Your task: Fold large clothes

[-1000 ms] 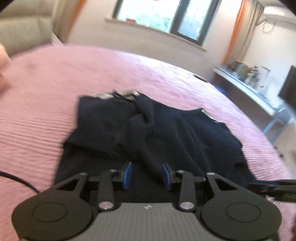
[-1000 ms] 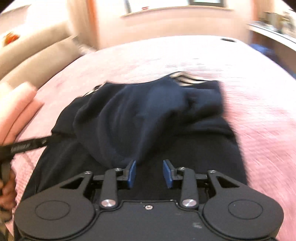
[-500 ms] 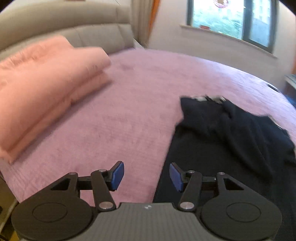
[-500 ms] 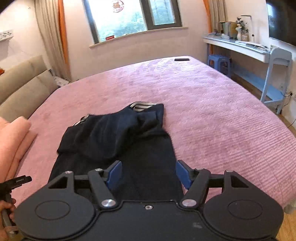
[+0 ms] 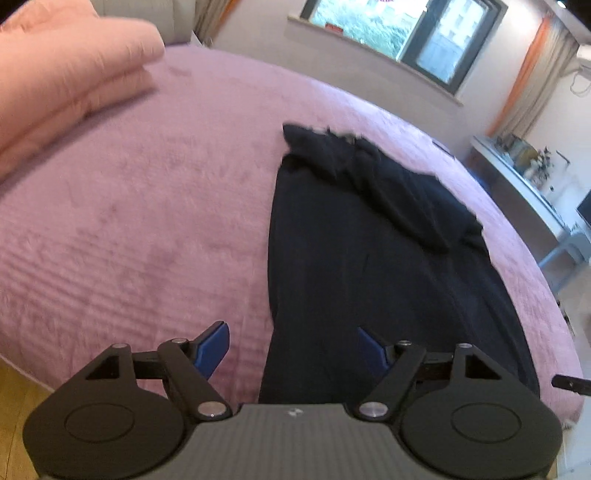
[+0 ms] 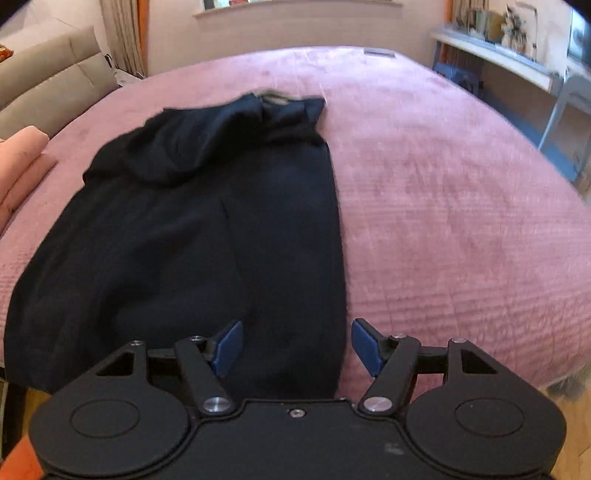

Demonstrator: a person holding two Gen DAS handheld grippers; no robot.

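A large dark navy garment (image 5: 376,258) lies lengthwise on the pink bed (image 5: 147,206), its far end bunched in folds. It also shows in the right wrist view (image 6: 207,229). My left gripper (image 5: 293,350) is open and empty, above the garment's near left edge at the bed's front. My right gripper (image 6: 297,347) is open and empty, above the garment's near right edge. The tip of the right gripper (image 5: 570,384) shows at the right edge of the left wrist view.
A folded pink quilt (image 5: 62,74) lies at the bed's far left. A grey sofa (image 6: 48,85) stands behind it. A white shelf with small items (image 6: 517,55) and a blue stool (image 6: 458,77) stand at the right. A window (image 5: 388,33) is in the far wall.
Both grippers have let go of the garment's bunched part, pulled back to its near end and opened wider. The garment now lies longer and flatter.
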